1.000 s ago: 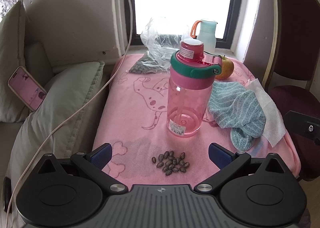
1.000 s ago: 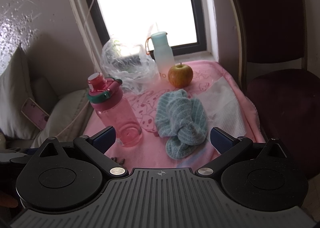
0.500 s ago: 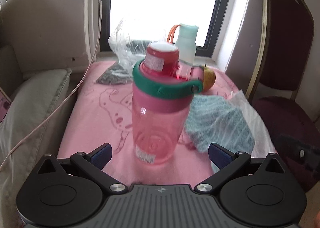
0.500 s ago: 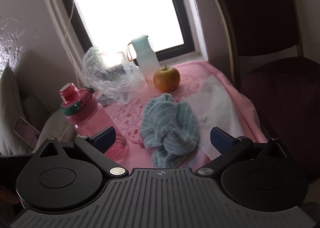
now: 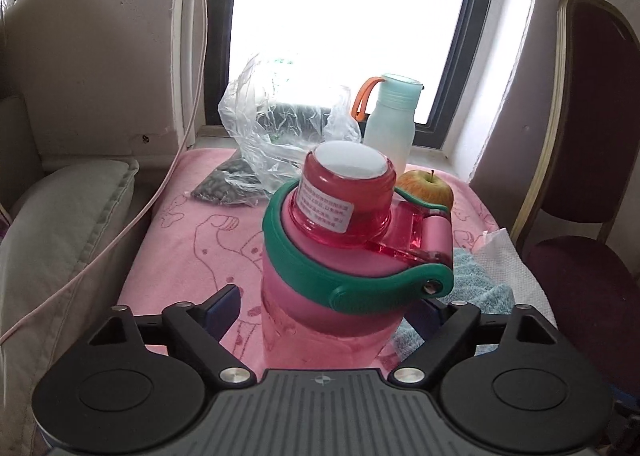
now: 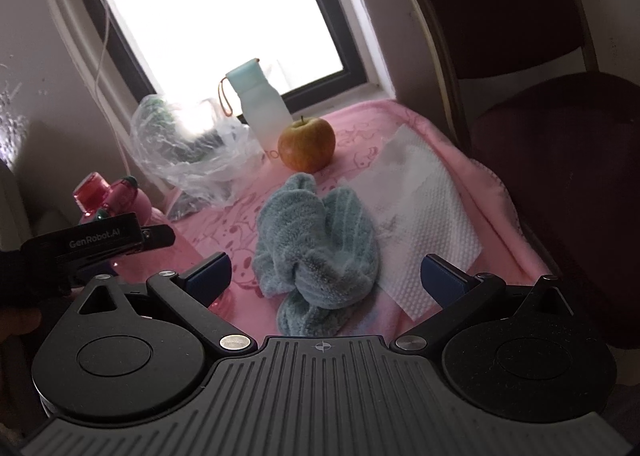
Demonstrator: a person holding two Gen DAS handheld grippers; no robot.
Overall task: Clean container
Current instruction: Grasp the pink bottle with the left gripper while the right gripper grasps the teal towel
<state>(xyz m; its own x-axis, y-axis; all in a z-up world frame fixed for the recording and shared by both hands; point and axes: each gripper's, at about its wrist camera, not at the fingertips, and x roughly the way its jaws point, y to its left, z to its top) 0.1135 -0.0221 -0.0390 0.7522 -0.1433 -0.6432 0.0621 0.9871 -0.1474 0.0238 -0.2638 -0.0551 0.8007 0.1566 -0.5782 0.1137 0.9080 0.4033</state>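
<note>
the jaws of the left gripper [image 5: 324, 306] are seen closing around the translucent pink plastic water bottle with a green collar and red cap [image 5: 340, 256], which stands upright between them. the left blue pad [image 5: 224, 306] is not yet against the bottle's wall, a strip of cloth showing between them; the right pad is mostly hidden behind the bottle, and contact there cannot be told. the bottle is placed on the near left part of the pink towel with cartoon line drawings [image 5: 192, 240] that covers the table.

the jaws of the right gripper [image 6: 326, 276] are held wide apart, with nothing pressed by either pad. between them, lower on the towel, the crumpled pale blue terry cloth [image 6: 320, 244] is lying. just right of the cloth, and partly under it, a white embossed paper napkin [image 6: 424, 212] is spread flat.

farther back, a red-yellow apple [image 6: 307, 143] is set near the window, touching or almost touching a frosted mint-green bottle with an orange loop [image 6: 262, 108]. to the left of that bottle a crinkled clear plastic bag holding dark seeds [image 5: 260, 152] is slumped on the towel's far edge. a dark maroon upholstered chair with a gold frame [image 5: 584, 184] is stood at the right of the table, and a grey-beige cushion [image 5: 68, 224] is lying at the left, crossed by a thin white cable [image 5: 120, 232].
</note>
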